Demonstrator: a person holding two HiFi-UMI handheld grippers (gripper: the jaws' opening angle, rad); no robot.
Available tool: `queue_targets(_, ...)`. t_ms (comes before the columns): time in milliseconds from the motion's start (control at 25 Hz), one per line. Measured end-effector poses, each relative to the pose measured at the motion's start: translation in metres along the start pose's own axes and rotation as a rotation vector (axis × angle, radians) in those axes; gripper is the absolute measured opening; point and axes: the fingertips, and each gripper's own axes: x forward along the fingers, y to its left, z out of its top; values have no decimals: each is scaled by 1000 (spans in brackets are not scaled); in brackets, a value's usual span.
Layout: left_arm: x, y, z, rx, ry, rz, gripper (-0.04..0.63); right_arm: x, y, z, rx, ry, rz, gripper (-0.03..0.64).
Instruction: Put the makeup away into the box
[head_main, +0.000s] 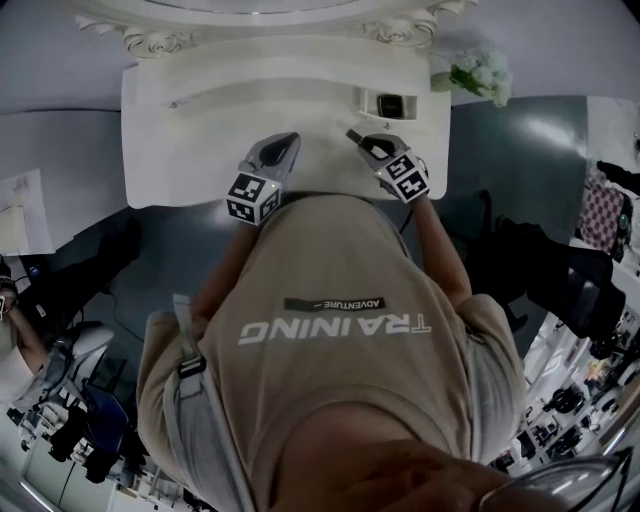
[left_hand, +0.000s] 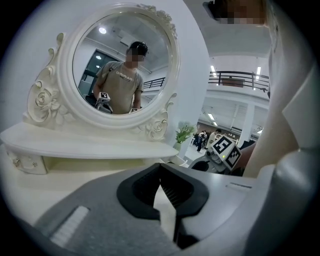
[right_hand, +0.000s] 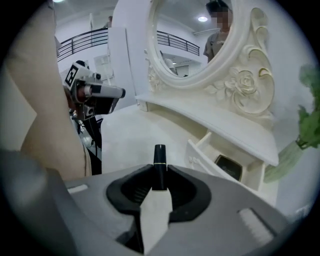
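A slim black lipstick with a thin gold band stands upright between the pads of my right gripper, which is shut on it above the white vanity top. To its right a small white drawer is pulled open, with a black compact lying inside. From the head view, the right gripper is just left of that drawer. My left gripper hovers over the tabletop with its jaws together and nothing in them; the head view shows the left gripper beside the right one.
An ornate oval mirror rises behind a raised shelf at the back of the vanity. A vase of green and white flowers stands at the table's right end. The person's torso is close against the front edge.
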Motion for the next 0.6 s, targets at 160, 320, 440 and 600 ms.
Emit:
queue_targets(160,13,-7,5,12,-2,-40,6,-32,-23,10,121,-2,-76,97)
queue_targets(320,24,-11,8,19,-7,-75,6,-57,-54,24,279,-12,-141,97)
queue_targets(440,30,-14,11,28,-12,-95,6,-60,-80,26,298,41,-172,97)
queue_targets(600,32,-9,15,27,-23,-88,6,-45,-97,20,282,149,-168,97)
